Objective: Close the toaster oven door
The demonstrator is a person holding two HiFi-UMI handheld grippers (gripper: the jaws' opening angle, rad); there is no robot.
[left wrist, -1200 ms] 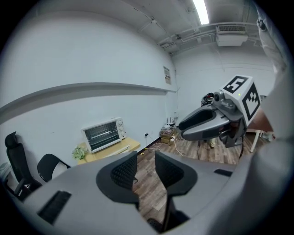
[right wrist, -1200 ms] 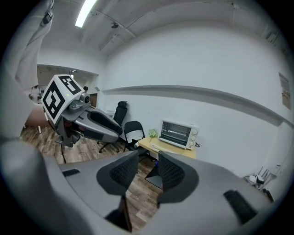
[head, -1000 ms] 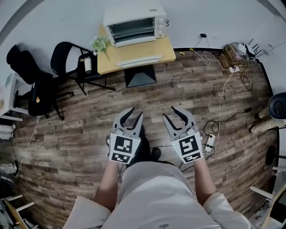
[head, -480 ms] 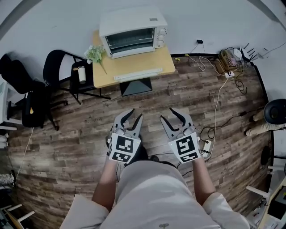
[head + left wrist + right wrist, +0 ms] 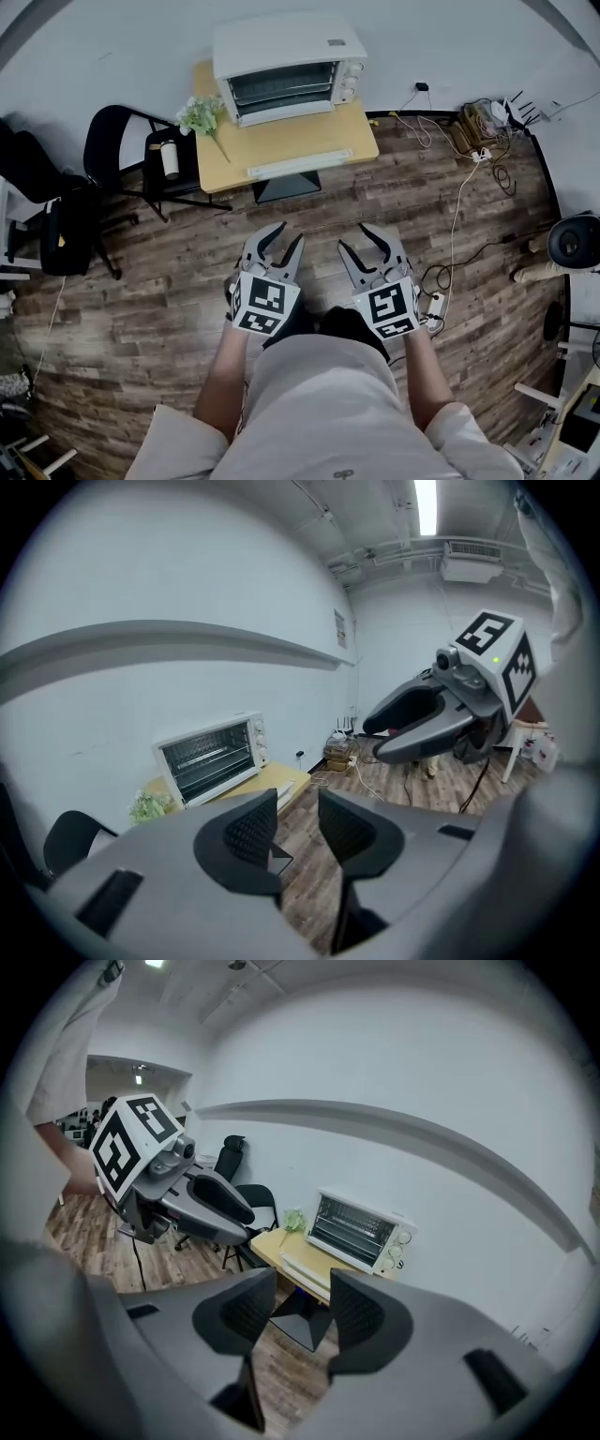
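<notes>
The white toaster oven (image 5: 286,66) stands at the back of a small wooden table (image 5: 281,141) against the wall. Its door is down, the racks show, and the door's white edge (image 5: 295,166) lies near the table's front. Both grippers hang over the wood floor well short of the table, side by side. The left gripper (image 5: 284,239) and the right gripper (image 5: 356,239) are open with nothing between the jaws, and both have just been opening wider. The oven (image 5: 211,757) (image 5: 361,1227) shows far beyond the left gripper (image 5: 298,822) and the right gripper (image 5: 305,1312).
A small plant (image 5: 200,114) lies on the table's left corner. A black chair (image 5: 122,141) with a bottle (image 5: 169,159) stands left of the table. A dark wedge (image 5: 286,186) sits under the table. Cables and a power strip (image 5: 436,305) lie at right.
Both grippers and the person have come nearer to the table, so the oven looks larger. Both pairs of jaws stand a little wider apart.
</notes>
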